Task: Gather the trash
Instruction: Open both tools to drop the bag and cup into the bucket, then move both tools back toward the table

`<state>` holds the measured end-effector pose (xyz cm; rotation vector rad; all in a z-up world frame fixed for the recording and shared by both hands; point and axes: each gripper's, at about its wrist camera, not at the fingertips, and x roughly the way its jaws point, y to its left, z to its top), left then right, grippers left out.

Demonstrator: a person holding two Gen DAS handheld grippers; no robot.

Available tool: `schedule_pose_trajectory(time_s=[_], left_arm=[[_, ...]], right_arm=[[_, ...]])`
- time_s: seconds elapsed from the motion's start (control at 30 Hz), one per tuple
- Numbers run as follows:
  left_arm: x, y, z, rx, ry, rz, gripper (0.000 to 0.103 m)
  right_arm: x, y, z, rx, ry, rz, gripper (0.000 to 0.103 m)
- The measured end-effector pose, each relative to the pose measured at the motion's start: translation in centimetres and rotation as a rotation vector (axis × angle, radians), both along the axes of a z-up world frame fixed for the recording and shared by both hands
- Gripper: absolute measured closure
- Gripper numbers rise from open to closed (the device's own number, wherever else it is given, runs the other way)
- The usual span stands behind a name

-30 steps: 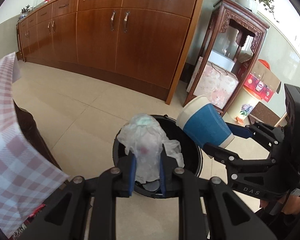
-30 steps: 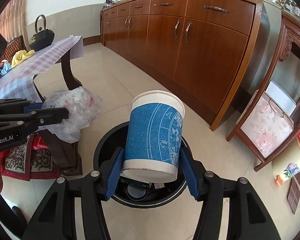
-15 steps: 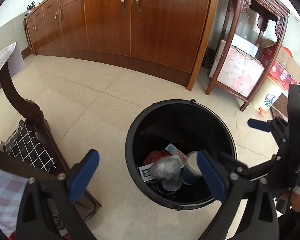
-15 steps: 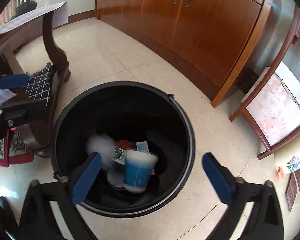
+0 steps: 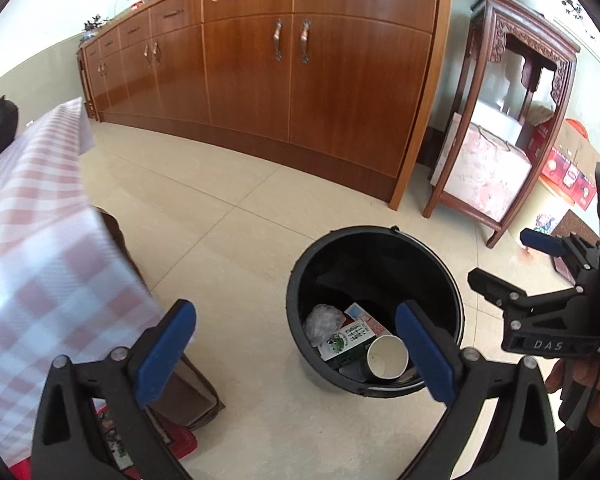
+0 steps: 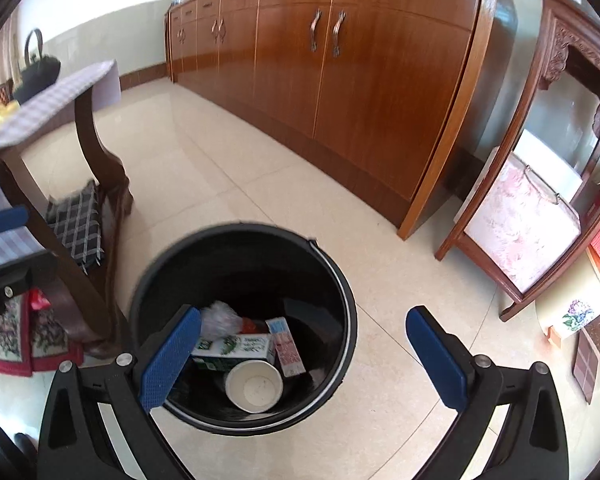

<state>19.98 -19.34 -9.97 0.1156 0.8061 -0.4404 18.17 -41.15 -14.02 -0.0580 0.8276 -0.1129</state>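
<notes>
A black round trash bin point(image 5: 456, 300) point(image 6: 340, 292) stands on the tiled floor. Inside lie a paper cup point(image 5: 387, 357) point(image 6: 254, 386), a green and white carton point(image 5: 346, 339) point(image 6: 234, 350), a crumpled plastic bag point(image 5: 320, 318) point(image 6: 220, 316) and a small red and white packet point(image 6: 286, 346). My left gripper point(image 5: 296, 348) is open and empty, above the floor at the bin's left rim. My right gripper point(image 6: 304, 356) is open and empty over the bin; it also shows at the right edge of the left wrist view point(image 5: 536, 272).
A table with a pink checked cloth point(image 5: 32, 248) point(image 6: 52, 104) stands left of the bin, with a carved leg point(image 6: 96, 152) and a checked cushion point(image 6: 78, 226) beneath. A long wooden cabinet point(image 5: 300, 76) point(image 6: 360, 72) and a carved wooden stand point(image 5: 512, 120) line the back.
One second ago the left gripper held the plastic bag and the right held the blue cup. Both opened and dropped them into the bin. Both grippers have since lifted back.
</notes>
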Motion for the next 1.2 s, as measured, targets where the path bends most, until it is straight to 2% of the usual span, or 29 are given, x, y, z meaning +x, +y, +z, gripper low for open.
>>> schedule_pose_trajectory(time_s=[0.27, 0.7, 0.97, 1.2], left_arm=[[-2.3, 3.3, 2.2, -0.010, -0.063, 0.059, 0.002], [-4.8, 9.5, 5.7, -0.028, -0.140, 0.216, 0.002], [-5.7, 14.7, 7.6, -0.040, -0.194, 0.333, 0.002], [-6.9, 20.8, 8.5, -0.073, -0.206, 0.443, 0.002]], right_arm=[[-1.9, 3.0, 3.5, 0.034, -0.088, 0.005, 0.000], [-3.4, 9.2, 6.0, 0.033, -0.164, 0.102, 0.000], [-3.0, 14.3, 8.5, 0.071, -0.254, 0.192, 0.000], [-2.3, 20.0, 10.4, 0.122, -0.291, 0.304, 0.000]])
